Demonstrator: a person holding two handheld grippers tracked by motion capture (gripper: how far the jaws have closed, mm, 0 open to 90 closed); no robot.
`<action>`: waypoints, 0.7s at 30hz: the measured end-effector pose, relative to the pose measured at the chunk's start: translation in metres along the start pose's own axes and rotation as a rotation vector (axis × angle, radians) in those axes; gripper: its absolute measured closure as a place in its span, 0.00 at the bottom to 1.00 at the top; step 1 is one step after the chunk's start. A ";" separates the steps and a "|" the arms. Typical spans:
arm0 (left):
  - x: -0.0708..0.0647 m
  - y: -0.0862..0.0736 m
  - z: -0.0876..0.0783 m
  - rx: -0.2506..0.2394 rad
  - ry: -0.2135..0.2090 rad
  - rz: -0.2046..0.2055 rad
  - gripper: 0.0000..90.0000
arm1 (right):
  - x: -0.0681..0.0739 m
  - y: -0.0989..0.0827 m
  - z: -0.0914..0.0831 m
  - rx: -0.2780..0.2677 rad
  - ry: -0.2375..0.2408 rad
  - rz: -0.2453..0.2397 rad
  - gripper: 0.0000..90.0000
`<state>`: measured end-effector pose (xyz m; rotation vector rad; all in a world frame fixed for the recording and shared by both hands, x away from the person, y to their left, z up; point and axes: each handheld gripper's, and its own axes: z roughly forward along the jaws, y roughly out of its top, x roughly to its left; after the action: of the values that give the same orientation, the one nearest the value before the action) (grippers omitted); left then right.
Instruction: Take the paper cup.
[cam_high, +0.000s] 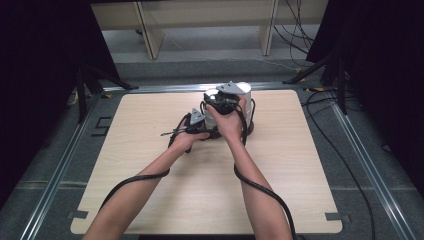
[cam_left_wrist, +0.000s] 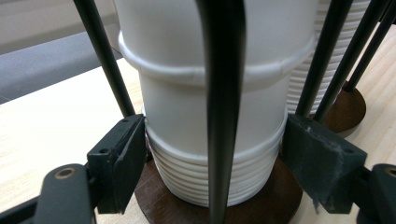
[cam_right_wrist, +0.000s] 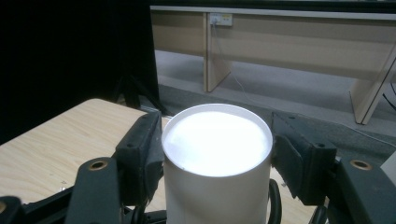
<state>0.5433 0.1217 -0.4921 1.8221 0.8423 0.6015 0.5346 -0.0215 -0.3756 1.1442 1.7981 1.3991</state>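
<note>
A stack of white upturned cups (cam_left_wrist: 173, 116) stands on a round brown base (cam_left_wrist: 280, 196) inside thin black rods (cam_left_wrist: 224, 93). My left gripper (cam_left_wrist: 212, 154) is low on this stack, and its pads (cam_left_wrist: 126, 158) press the ribbed rims from both sides. In the high view it (cam_high: 212, 129) reaches in from the left beside the stack (cam_high: 242, 92). My right gripper (cam_right_wrist: 217, 158) is shut on the top cup (cam_right_wrist: 217, 140), with one jaw on each side of its flat bottom. From above, this gripper (cam_high: 229, 102) is over the stack.
A second ribbed white stack (cam_left_wrist: 306, 79) stands just behind on its own brown base (cam_left_wrist: 348, 105). The light wooden table (cam_high: 200, 190) has bare room to the front and left. Beyond the far edge are wooden furniture legs (cam_high: 150, 35), black stand legs (cam_high: 85, 85) and floor cables (cam_high: 345, 160).
</note>
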 end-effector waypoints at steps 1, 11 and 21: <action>0.000 0.000 0.000 -0.001 0.001 0.000 0.25 | -0.001 0.001 -0.001 -0.007 0.003 -0.012 0.41; -0.001 -0.001 0.000 -0.004 0.005 0.014 0.25 | 0.001 0.014 -0.011 -0.056 0.008 -0.005 0.41; 0.000 -0.001 -0.001 0.004 0.006 0.036 0.25 | 0.004 0.025 -0.021 -0.097 0.009 -0.003 0.41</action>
<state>0.5422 0.1230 -0.4929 1.8428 0.8169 0.6287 0.5221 -0.0252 -0.3461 1.0867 1.7176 1.4750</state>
